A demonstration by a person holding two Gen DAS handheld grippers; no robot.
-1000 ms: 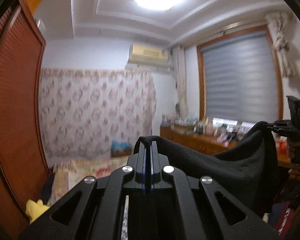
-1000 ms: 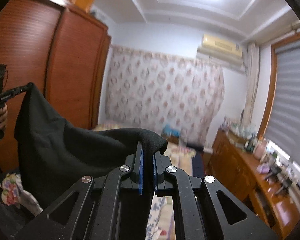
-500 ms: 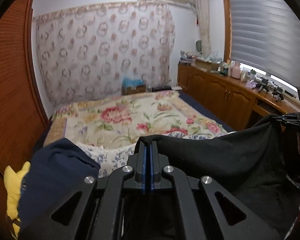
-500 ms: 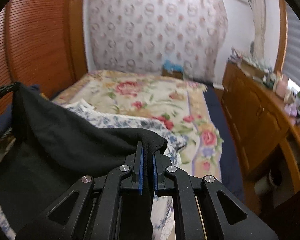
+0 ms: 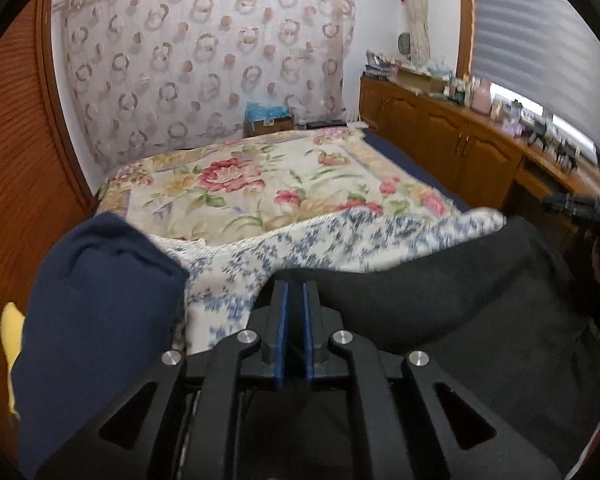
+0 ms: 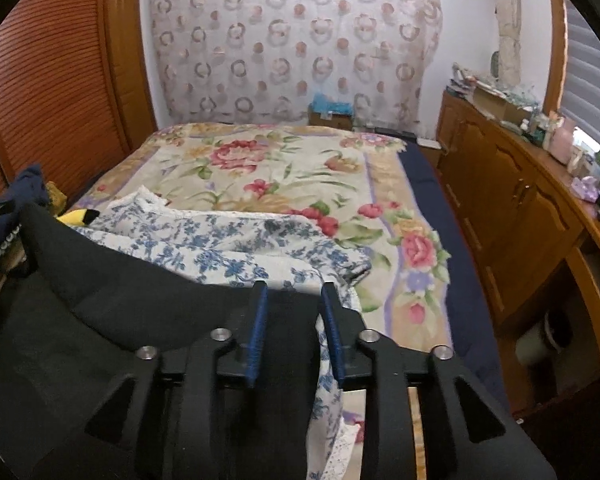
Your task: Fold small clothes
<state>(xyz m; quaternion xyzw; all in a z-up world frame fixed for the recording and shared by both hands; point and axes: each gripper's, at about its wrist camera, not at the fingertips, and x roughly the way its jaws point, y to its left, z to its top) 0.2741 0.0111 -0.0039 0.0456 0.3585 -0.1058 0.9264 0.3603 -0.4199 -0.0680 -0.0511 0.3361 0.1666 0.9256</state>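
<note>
I see the left gripper pinched on the black garment, lower centre; right gripper jaws opening, cloth between but unpressed. Garment lies over the blue-floral cloth, lower left.

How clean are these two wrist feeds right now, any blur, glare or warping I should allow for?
Left wrist: blue floral cloth and right gripper smeared by motion; window blind bright but not blown out. Right wrist: sharper, flowered bedspread evenly lit. Both: fisheye bends the edges; black garment shows little detail.
</note>
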